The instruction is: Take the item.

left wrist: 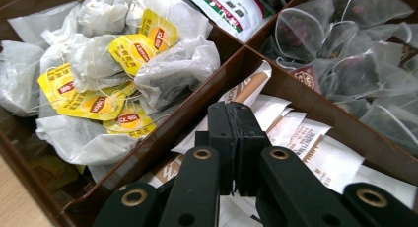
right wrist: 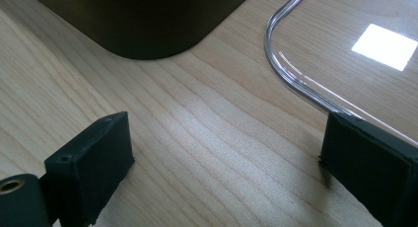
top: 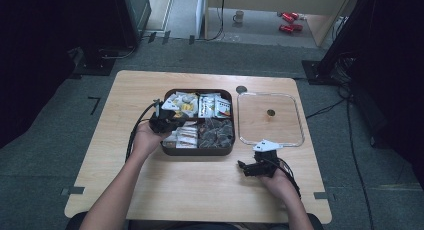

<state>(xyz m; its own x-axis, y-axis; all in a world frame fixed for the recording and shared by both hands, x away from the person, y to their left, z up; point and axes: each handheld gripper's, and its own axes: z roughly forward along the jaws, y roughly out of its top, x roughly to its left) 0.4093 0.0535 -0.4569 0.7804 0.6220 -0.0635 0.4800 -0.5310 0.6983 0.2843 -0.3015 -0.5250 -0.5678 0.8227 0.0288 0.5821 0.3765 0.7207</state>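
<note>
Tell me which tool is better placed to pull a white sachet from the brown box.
Left. The left tool is shut directly over the white sachets in the brown box. The right tool stands open beside the clear lid, outside the box.

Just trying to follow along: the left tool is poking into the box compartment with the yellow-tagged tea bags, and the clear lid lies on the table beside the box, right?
Not quite. In the left gripper view, the left tool is shut over the compartment of white paper sachets, next to the yellow-tagged tea bags. The clear lid does lie on the table beside the box.
</note>
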